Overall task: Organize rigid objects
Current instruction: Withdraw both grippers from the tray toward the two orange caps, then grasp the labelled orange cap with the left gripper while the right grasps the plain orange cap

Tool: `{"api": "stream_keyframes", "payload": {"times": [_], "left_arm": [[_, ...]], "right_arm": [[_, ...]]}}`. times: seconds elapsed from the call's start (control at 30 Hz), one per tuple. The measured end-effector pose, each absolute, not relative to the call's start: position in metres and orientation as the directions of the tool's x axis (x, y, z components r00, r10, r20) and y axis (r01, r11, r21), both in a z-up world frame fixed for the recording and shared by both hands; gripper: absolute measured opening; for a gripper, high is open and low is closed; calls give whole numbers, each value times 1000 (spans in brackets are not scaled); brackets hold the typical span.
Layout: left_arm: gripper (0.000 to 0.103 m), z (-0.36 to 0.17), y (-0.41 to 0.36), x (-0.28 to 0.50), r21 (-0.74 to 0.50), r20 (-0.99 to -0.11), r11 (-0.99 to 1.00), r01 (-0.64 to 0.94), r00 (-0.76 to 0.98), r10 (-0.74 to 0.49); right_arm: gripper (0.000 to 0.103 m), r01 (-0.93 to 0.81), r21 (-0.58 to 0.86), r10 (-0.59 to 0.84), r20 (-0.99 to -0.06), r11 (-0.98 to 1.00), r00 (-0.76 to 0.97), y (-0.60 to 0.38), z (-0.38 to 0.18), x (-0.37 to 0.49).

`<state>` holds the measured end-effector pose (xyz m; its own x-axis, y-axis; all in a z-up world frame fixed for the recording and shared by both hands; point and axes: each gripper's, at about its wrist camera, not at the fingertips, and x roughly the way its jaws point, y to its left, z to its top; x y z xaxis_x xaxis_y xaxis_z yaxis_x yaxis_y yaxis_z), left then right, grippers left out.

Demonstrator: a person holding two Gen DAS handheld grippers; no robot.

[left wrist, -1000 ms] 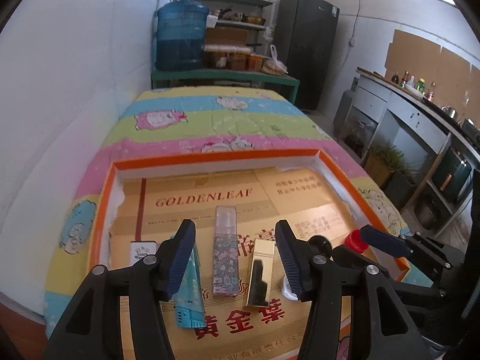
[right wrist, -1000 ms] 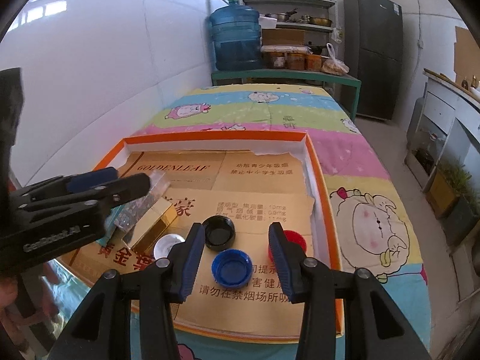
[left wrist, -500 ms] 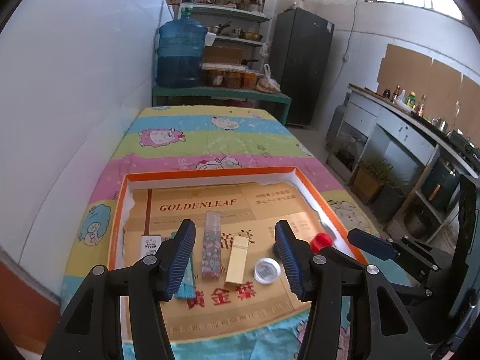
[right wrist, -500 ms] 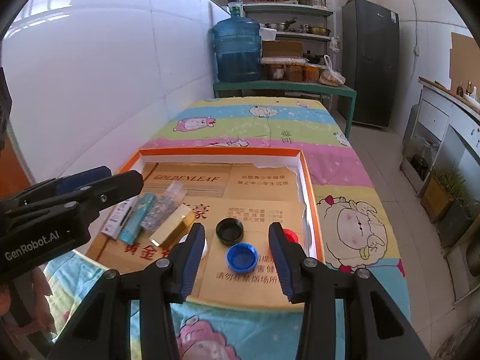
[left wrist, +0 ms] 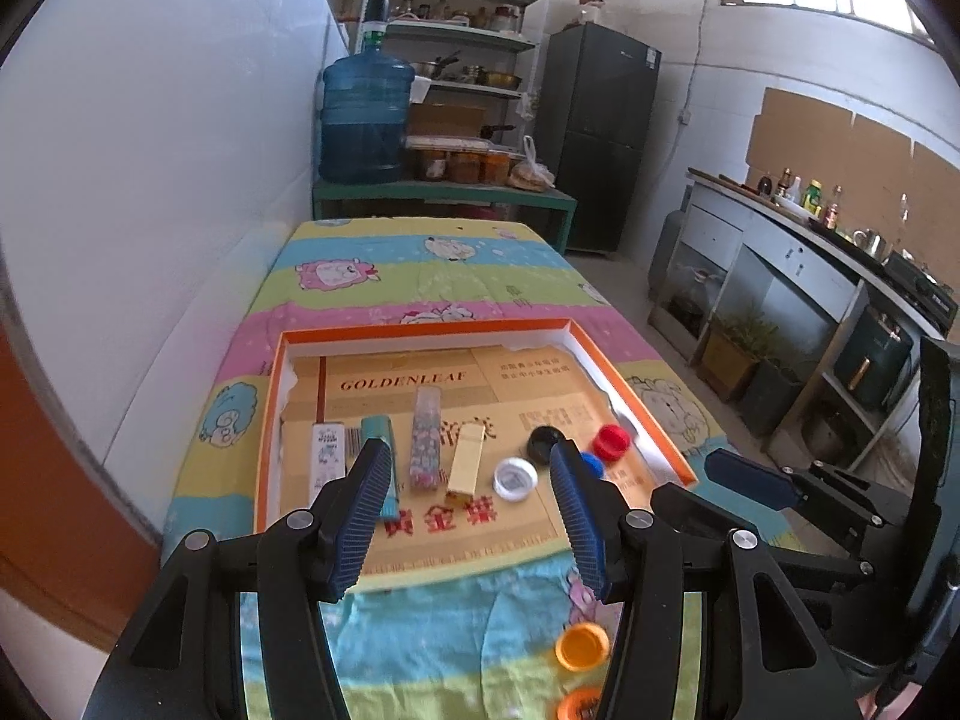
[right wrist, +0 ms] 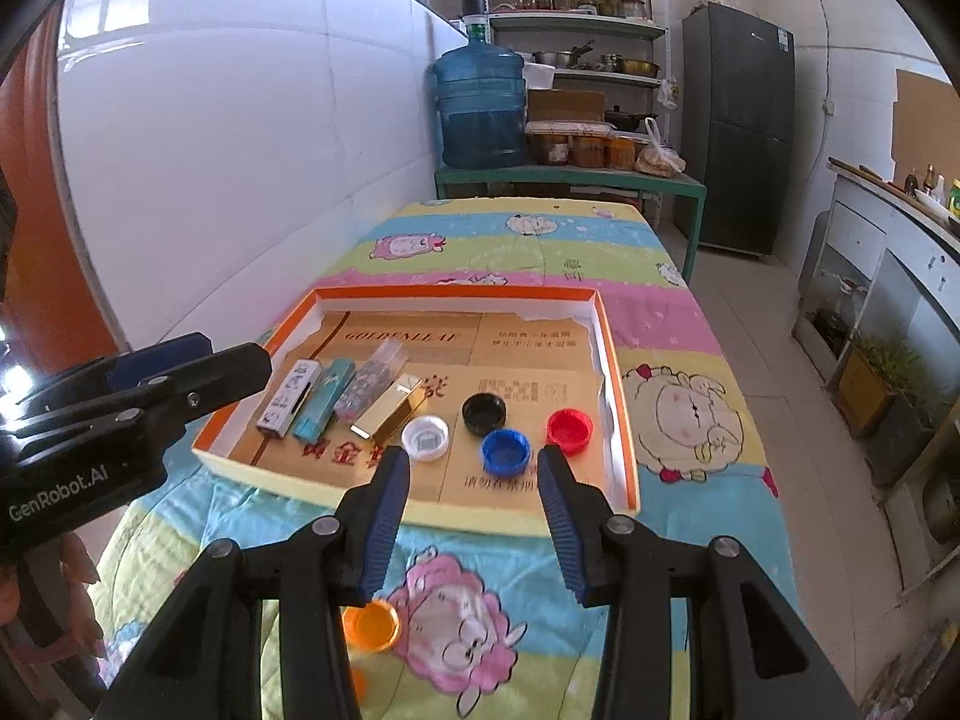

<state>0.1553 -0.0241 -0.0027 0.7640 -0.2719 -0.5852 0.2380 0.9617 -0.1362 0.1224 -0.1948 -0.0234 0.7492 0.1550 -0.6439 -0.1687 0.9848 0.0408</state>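
left claw point(left wrist: 471, 477) released | right claw point(right wrist: 474, 483) released | round ribbed caps point(right wrist: 506, 451), slim boxes in cardboard-lined tray point(right wrist: 618, 396)

**Both tongs pulling away from the tray**

The left tongs point(left wrist: 471, 507) and right tongs point(right wrist: 474, 501) are rising and backing off toward 6 o'clock, empty, so the orange tray point(right wrist: 618, 396) is shrinking and orange caps point(right wrist: 371, 624) are coming into view.
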Motion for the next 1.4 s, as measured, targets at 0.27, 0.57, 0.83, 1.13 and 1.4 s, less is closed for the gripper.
{"api": "stream_keyframes", "payload": {"times": [0.27, 0.57, 0.83, 1.13, 1.4], "left_arm": [[57, -4, -18, 126, -144, -588, 960, 241, 759, -279], [57, -24, 9, 100, -210, -609, 959, 192, 741, -282], [57, -43, 19, 92, -227, -635, 959, 172, 720, -279], [57, -59, 11, 91, -233, -656, 948, 218, 684, -319], [57, -90, -46, 81, -162, -709, 916, 367, 603, -366]], "right_arm": [[44, -172, 41, 156, -661, 984, 734, -193, -31, 99], [44, -242, 68, 215, -723, 968, 657, -174, -66, 81], [44, -283, 56, 223, -766, 958, 603, -149, -93, 91], [30, -264, 22, 184, -771, 964, 609, -150, -100, 93], [30, -144, 91, 165, -718, 985, 677, -203, -76, 86]]}}
